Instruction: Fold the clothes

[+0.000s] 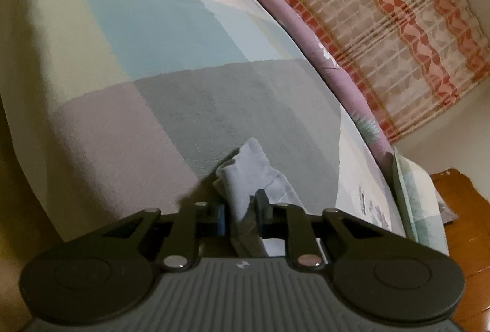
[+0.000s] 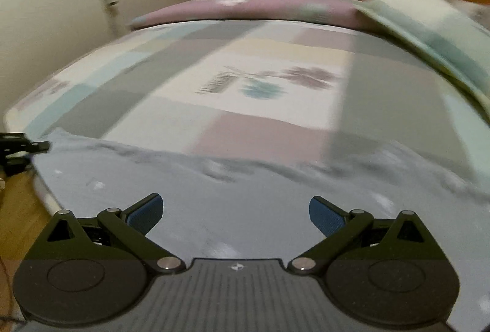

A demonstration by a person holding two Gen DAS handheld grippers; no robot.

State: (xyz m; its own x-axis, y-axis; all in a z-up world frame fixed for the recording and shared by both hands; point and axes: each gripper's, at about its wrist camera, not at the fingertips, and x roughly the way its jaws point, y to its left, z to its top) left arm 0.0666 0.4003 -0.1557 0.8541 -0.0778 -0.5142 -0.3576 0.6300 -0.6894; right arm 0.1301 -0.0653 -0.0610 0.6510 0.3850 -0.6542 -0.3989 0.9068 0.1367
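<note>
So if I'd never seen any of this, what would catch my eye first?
Probably the left claw, low in its own view, pinching a bunched corner of pale blue cloth over the patchwork bedsheet. Next, the right claw, its blue pads spread wide and empty above the same cloth lying flat along the near edge of the bed. Behind, a red-patterned curtain fills the wall.

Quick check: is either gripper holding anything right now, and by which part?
The left gripper is pinching a bunched edge of the pale blue garment. The right gripper is open above it, holding nothing.
</note>
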